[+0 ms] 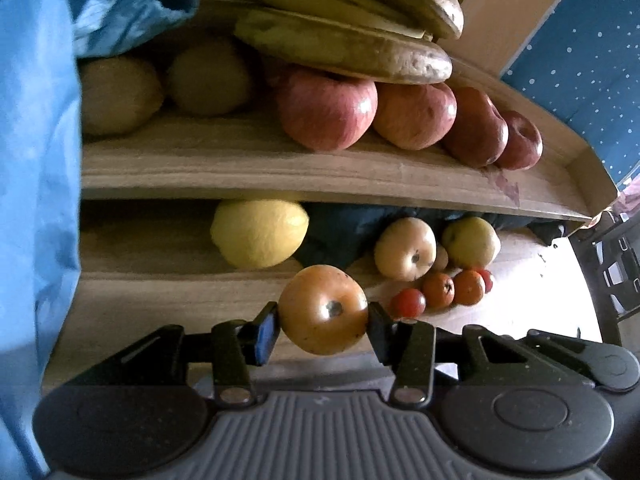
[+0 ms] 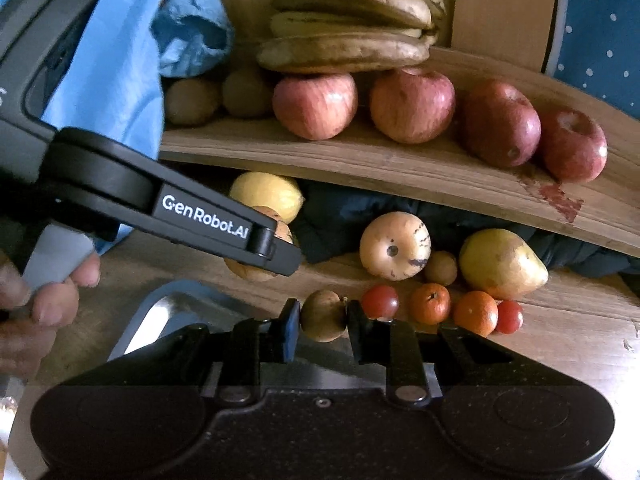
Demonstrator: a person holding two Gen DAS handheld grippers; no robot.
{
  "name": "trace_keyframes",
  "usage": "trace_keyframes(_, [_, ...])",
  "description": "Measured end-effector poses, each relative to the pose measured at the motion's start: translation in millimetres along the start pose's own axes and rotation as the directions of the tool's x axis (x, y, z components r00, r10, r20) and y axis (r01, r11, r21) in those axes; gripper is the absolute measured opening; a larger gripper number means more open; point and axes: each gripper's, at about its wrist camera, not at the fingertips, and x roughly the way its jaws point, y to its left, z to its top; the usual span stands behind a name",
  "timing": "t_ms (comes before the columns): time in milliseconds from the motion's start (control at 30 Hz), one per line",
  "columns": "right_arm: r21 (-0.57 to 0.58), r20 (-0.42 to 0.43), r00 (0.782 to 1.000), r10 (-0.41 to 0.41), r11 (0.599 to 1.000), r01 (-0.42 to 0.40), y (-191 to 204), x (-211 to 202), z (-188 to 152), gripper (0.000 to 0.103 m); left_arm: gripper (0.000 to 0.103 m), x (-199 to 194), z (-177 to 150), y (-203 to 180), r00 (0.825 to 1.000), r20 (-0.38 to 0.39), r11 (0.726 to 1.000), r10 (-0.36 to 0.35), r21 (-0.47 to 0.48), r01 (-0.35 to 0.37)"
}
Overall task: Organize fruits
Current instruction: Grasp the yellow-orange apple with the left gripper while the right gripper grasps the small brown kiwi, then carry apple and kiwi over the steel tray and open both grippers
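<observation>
My left gripper (image 1: 323, 322) is shut on a round orange-yellow apple (image 1: 323, 310), held a little above the wooden surface in front of the lower shelf. In the right wrist view, the left gripper (image 2: 276, 250) reaches in from the left and mostly hides that apple (image 2: 282, 232). My right gripper (image 2: 322, 320) is shut on a small brown fruit (image 2: 323, 315), held near a row of small tomatoes (image 2: 380, 301) and tangerines (image 2: 430, 303).
The upper wooden shelf (image 2: 360, 168) carries several red apples (image 2: 412, 106), brown round fruits (image 2: 192, 100) and bananas (image 2: 348, 48). Below lie a lemon (image 1: 260, 232), two pale apples (image 1: 405, 248) and a pear (image 2: 500, 264). A metal tray (image 2: 160, 312) sits near left. Blue plastic (image 1: 36, 160) hangs on the left.
</observation>
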Motion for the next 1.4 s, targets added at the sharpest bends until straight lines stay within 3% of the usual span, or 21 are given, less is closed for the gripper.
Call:
trace_keyframes(333, [-0.060,-0.005,0.997,0.083,0.995,-0.083,9.3,-32.8,-16.5,0.027,0.051,-25.3,-27.8,-4.4,0.999,0.015,0.999,0.038,-0.012,-0.038])
trace_keyframes(767, [-0.181,-0.058,0.974,0.221,0.957,-0.228,26.3,-55.6,-48.3,0.027,0.051,-44.7,-83.5,1.7,0.994,-0.006,0.993,0.109,-0.048,-0.110])
trace_keyframes(1400, [-0.269,-0.186,0.941,0.283,0.906,-0.326,54.5,-59.7,-88.5,0.027,0.051,-62.0,-144.5,2.3,0.990,-0.060,0.991,0.130,-0.025,-0.132])
